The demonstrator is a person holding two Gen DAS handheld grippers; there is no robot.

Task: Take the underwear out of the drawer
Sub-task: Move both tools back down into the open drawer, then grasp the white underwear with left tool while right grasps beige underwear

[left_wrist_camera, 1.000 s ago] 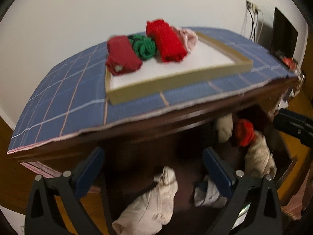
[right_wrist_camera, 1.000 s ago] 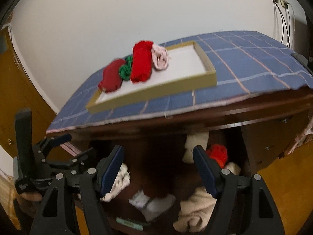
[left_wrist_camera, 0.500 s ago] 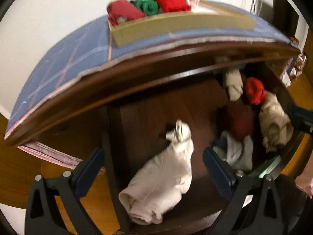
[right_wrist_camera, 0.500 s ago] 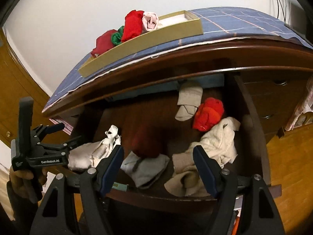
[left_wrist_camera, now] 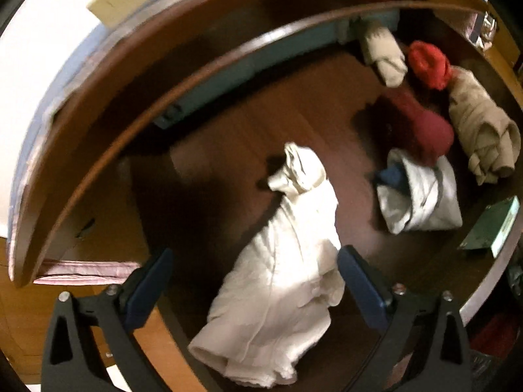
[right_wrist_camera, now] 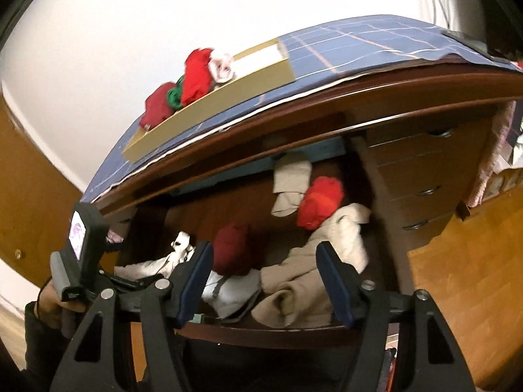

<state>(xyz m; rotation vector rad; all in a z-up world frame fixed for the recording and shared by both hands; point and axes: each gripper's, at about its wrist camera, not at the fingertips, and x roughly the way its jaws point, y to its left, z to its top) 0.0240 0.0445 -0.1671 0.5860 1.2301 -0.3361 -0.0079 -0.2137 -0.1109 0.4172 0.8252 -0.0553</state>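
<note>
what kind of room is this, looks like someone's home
Most likely a bedroom at home: a dark wooden dresser with its top drawer pulled open, rolled underwear and other small garments inside, a checked cloth on top, and wood flooring.

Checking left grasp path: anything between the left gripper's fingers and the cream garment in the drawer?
Nothing. In the left wrist view the open left gripper straddles the cream garment directly; its jaws have just been closing slightly, pads not pressing yet.
</note>
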